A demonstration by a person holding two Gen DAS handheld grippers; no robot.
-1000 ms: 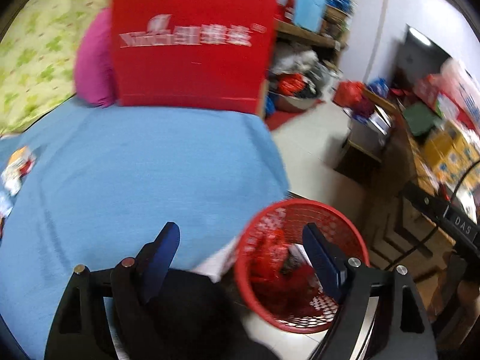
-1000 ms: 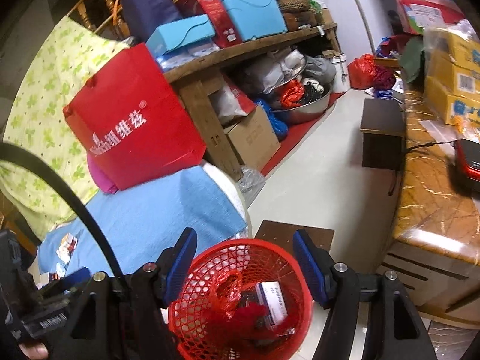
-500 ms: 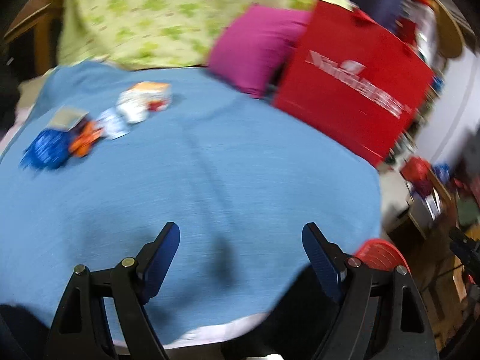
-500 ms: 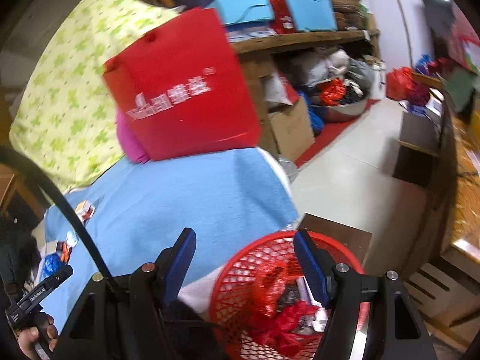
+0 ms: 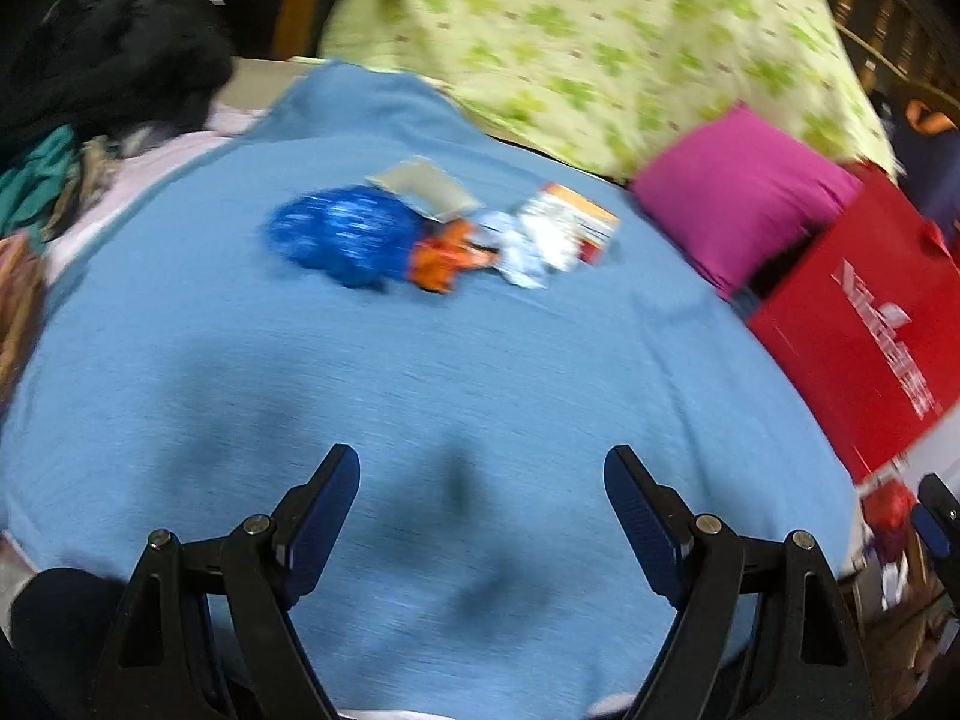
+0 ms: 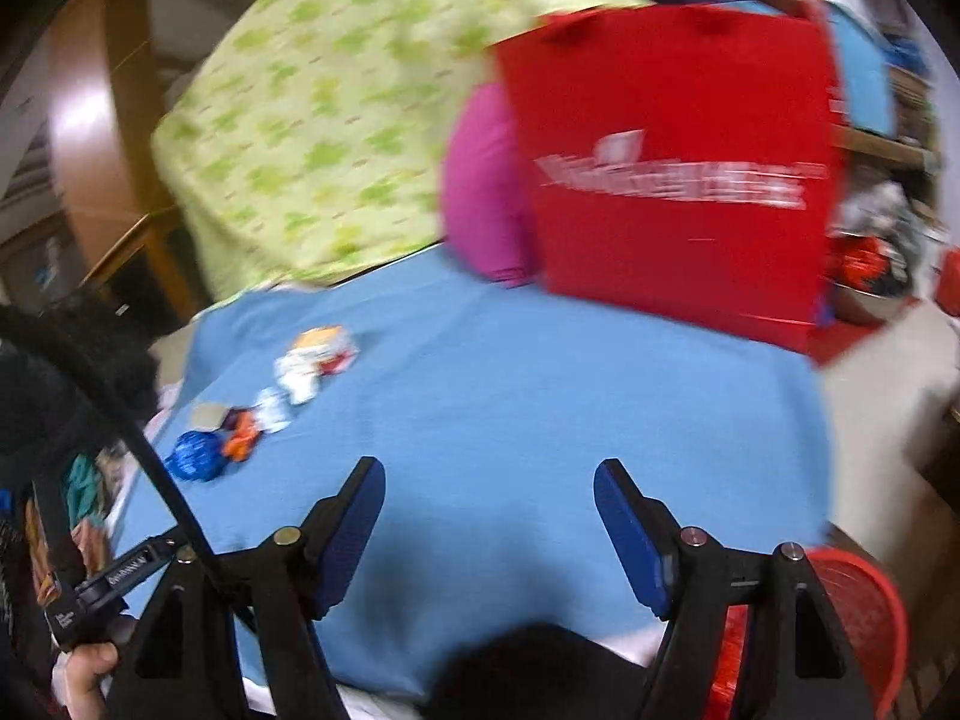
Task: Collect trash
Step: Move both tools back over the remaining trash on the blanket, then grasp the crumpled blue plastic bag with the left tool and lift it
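Hovering over the blue cloth [image 5: 480, 372]: left tool [image 5: 483, 480] has its fingers apart, nothing between them. Trash cluster sits upper centre of the left wrist frame, well ahead of the tips: blue crumpled wrapper [image 5: 339, 234], orange wrapper [image 5: 444, 255], white packet [image 5: 558, 231], touching in a row. Right tool [image 6: 489, 495] is opening, gap empty; same trash lies left of it at mid-frame. Red basket [image 6: 864, 612] shows at lower right, just beside the right finger.

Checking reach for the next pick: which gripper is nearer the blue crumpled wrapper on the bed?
Left. The left gripper faces the blue crumpled wrapper ahead; from the right gripper it lies far left.
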